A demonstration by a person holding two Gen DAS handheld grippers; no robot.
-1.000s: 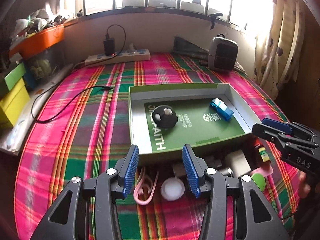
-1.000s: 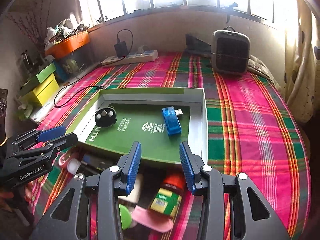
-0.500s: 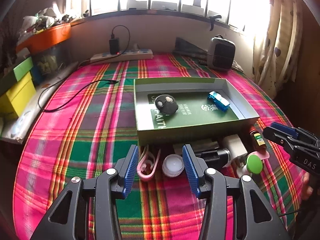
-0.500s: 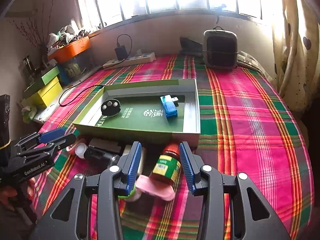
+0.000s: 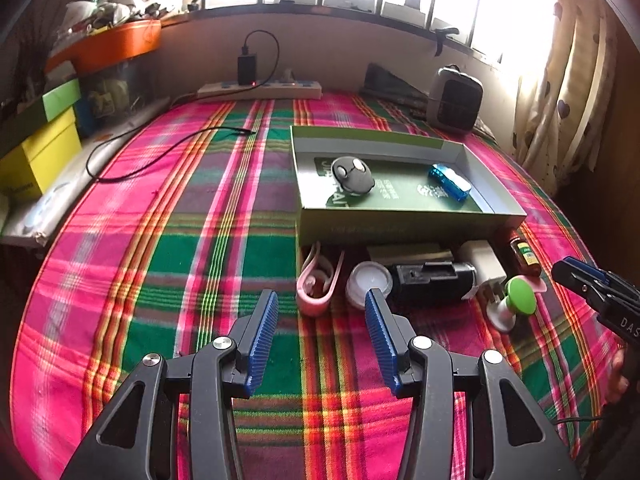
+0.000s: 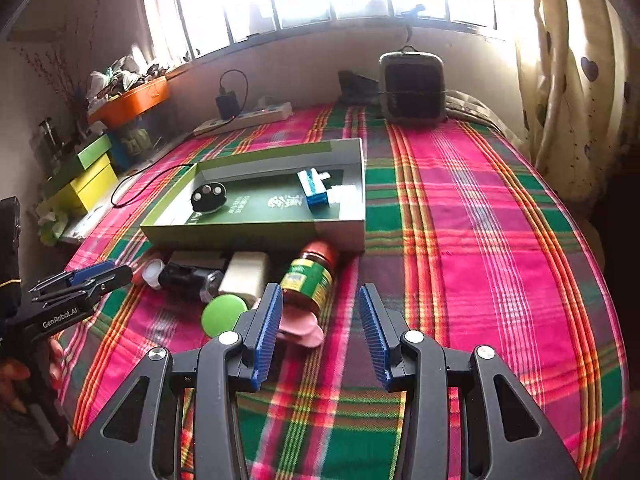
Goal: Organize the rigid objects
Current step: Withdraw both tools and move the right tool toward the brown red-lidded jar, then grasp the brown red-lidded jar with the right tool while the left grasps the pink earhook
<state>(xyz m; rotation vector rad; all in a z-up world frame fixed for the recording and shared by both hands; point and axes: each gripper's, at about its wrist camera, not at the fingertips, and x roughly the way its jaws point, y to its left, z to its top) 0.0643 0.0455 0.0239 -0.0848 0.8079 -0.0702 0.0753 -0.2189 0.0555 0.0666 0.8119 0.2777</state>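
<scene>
From your left wrist, your left gripper (image 5: pixel 320 304) gapes empty at lower centre; clutter lines the green box (image 5: pixel 400 228) mid-frame. From your right wrist, your right gripper (image 6: pixel 320 300) gapes empty; the jar (image 6: pixel 310 276), perhaps touching nothing, lies just above.

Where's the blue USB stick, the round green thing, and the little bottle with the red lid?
Blue USB stick (image 5: pixel 449 181), left wrist view, middle of its body.
Round green thing (image 6: pixel 224 314), right wrist view, centre of its flat face.
Bottle with the red lid (image 6: pixel 307 282), right wrist view, green label.
</scene>
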